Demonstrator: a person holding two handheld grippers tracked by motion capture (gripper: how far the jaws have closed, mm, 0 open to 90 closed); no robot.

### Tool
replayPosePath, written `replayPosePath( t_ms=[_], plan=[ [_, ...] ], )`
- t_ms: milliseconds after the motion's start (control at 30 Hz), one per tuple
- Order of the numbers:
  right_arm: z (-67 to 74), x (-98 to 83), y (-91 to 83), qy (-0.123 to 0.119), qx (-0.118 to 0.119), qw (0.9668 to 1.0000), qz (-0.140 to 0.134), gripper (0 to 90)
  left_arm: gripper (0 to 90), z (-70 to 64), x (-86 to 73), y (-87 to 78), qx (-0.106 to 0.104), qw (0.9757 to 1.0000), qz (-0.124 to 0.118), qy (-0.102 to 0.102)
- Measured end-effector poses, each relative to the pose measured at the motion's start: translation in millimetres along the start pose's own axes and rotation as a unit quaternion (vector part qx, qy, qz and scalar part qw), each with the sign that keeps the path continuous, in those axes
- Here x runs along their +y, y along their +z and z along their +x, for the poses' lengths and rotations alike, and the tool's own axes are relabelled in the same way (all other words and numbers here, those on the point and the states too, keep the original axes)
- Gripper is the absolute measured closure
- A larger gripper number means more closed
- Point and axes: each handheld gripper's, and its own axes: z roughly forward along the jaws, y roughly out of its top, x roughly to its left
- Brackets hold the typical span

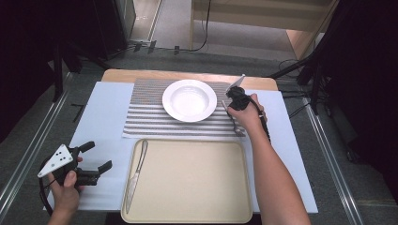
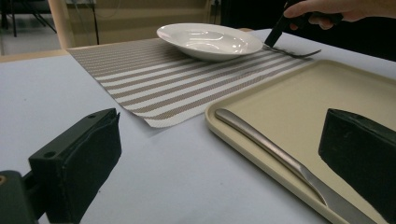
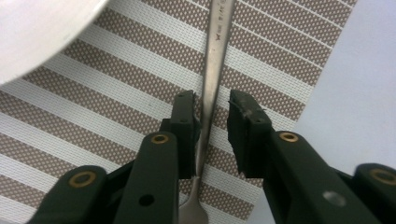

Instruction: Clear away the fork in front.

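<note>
A: Item one, the tray (image 1: pixel 197 187), at 6 o'clock on the table; the knife (image 1: pixel 136 173) lies along its left edge.

B: Item two, the striped placemat (image 1: pixel 150 112), with the white plate (image 1: pixel 189 100) at 12 o'clock from the tray.

A: Item three, the fork (image 3: pixel 212 70), flat on the mat at the plate's 3 o'clock. Our right gripper (image 3: pixel 212 116) straddles its handle, the jaws narrowly parted, the left pad just beside the metal and the right apart.

B: We judge the fork placed; we lift straight up so no pad drags it askew.

A: Item four, our left gripper (image 1: pixel 96 157), jaws wide and empty, at the tray's 9 o'clock.
</note>
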Motion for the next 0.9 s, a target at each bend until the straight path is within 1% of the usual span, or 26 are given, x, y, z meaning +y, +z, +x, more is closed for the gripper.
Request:
replayPosePath(
  t_ms=[33,167,233,267,333,367,433,467,500,567,633,800,900],
  plan=[
    [0.3,1.0,0.3,0.004,0.002,1.0,0.001,70.1,0.0,0.0,0.0,0.0,0.0,1.0,0.0,0.0],
    [2.5,4.4,5.3,-0.003,-0.005,0.9998,0.021,70.1,0.0,0.2,-0.1,-0.1,-0.001,1.0,-0.002,0.0],
    [3.3,4.5,7.8,-0.001,-0.007,0.9996,0.027,70.3,0.0,0.1,-0.1,-0.2,-0.001,1.0,-0.002,-0.001],
    [2.8,4.5,8.9,-0.005,-0.004,0.9995,0.031,70.8,0.0,0.1,-0.1,-0.2,-0.001,1.0,-0.002,-0.001],
    [2.7,5.4,9.2,0.003,-0.003,0.9994,0.035,70.9,0.0,-0.1,-0.2,-0.2,-0.001,1.0,-0.002,-0.001],
    [3.4,6.1,9.4,0.002,-0.007,0.9993,0.037,71.1,0.0,-0.2,-0.2,-0.2,-0.001,1.0,-0.002,-0.001],
    [6.8,8.5,9.4,0.005,-0.01,0.9987,0.05,75.9,0.0,-0.4,-0.2,0.0,-0.001,1.0,-0.001,0.0],
    [7.7,9.6,9.3,0.0,-0.009,0.9984,0.055,78.2,0.0,-0.4,-0.2,0.0,-0.001,1.0,0.0,0.0],
    [8.2,10.3,9.2,0.0,-0.006,0.9982,0.059,80.4,0.0,-0.8,-0.2,0.3,-0.001,1.0,0.0,0.0],
    [6.2,10.9,9.1,0.006,0.002,0.998,0.063,80.8,0.0,-1.0,-0.2,0.6,-0.002,1.0,0.0,0.002],
    [5.4,10.7,9.1,0.006,0.005,0.9981,0.062,81.0,0.0,-1.0,-0.2,0.6,-0.002,1.0,0.001,0.002],
    [5.1,8.8,9.1,0.005,0.004,0.9986,0.052,81.6,0.0,-0.8,-0.2,0.2,-0.003,1.0,0.0,0.001],
    [3.9,6.5,8.7,0.007,0.01,0.999,0.044,81.7,0.0,-0.8,-0.2,0.2,-0.003,1.0,0.0,0.001]
  ],
)
